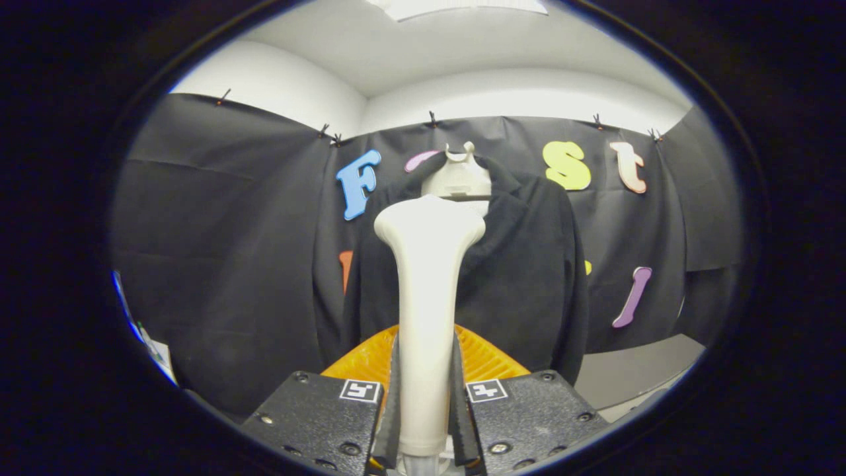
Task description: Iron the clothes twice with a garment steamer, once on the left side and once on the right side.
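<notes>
Garment steamer [428, 297] clamped upright between both fingers of gripper [426, 403], head just before dark jacket [529, 277] on pale hanger [457, 175]; no legible writing.

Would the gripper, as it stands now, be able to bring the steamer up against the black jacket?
Probably yes. The gripper is shut on the steamer, whose head points at the black jacket hanging just beyond it, and nothing stands between them.
</notes>
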{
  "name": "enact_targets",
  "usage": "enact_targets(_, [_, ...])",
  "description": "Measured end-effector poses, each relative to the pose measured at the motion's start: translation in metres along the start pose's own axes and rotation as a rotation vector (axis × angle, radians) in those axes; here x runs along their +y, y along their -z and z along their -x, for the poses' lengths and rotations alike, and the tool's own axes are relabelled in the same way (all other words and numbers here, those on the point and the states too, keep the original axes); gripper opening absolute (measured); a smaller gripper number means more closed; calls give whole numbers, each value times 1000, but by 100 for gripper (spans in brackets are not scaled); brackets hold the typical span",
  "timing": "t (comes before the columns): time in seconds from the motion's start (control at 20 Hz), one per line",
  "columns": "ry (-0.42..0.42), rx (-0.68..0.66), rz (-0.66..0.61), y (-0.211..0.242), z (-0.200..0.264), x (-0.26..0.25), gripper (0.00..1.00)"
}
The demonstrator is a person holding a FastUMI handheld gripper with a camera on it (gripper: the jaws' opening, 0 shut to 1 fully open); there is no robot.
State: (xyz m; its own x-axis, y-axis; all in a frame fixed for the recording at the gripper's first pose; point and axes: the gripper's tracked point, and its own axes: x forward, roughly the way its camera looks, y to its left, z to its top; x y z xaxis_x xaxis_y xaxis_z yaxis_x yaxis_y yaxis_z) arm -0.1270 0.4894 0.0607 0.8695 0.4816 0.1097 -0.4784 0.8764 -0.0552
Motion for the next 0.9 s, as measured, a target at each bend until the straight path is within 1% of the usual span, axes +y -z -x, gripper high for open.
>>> enact_targets(0.35, [-59, -101, 6, -39, -34, 40, 34])
enact_targets(0.55, [-71, -147, 15, -55, -52, 59, 34])
enact_targets(0.75, [-54, -152, 32, -54, -75, 68, 34])
enact_targets(0.9, [-21, -137, 50, -46, -89, 70, 34])
